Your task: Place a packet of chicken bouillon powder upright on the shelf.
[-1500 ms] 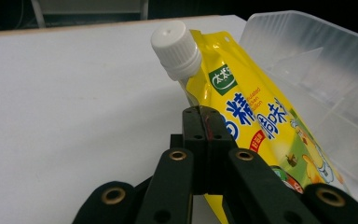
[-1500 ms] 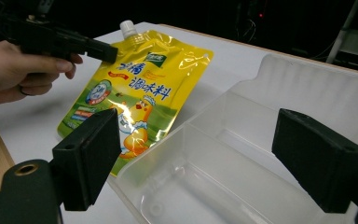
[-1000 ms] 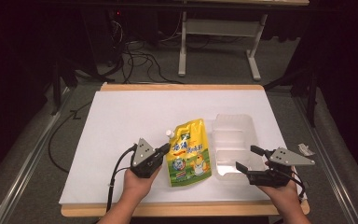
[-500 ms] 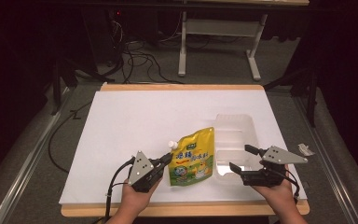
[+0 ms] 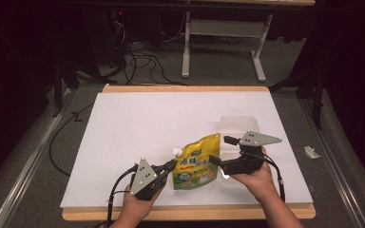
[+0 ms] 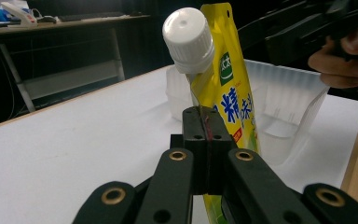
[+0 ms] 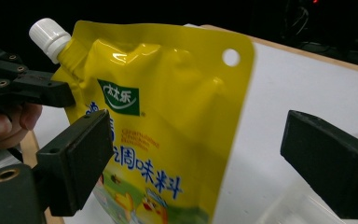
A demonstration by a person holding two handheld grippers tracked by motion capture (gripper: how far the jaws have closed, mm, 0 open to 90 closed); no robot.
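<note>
A yellow spouted pouch (image 5: 197,165) with a white screw cap (image 5: 176,151) stands tilted above the white table sheet. My left gripper (image 5: 170,167) is shut on its left edge, just below the cap (image 6: 189,35); the jaws meet on the pouch seam (image 6: 207,122). My right gripper (image 5: 221,150) faces the pouch's right side, and its jaws have just been opening. The pouch (image 7: 168,130) stands partly in the gap of the right gripper (image 7: 200,165), and the pads (image 7: 77,163) do not press on it.
A clear plastic container (image 5: 237,126) sits on the white sheet (image 5: 147,123) just behind the right gripper, also behind the pouch (image 6: 289,107). A wooden board edge (image 5: 185,213) runs along the front. Cables and a desk frame (image 5: 218,28) lie beyond the table.
The right gripper has moved left from beside the container up to the pouch, its jaws wider. The left gripper has drawn the pouch slightly toward the front edge.
</note>
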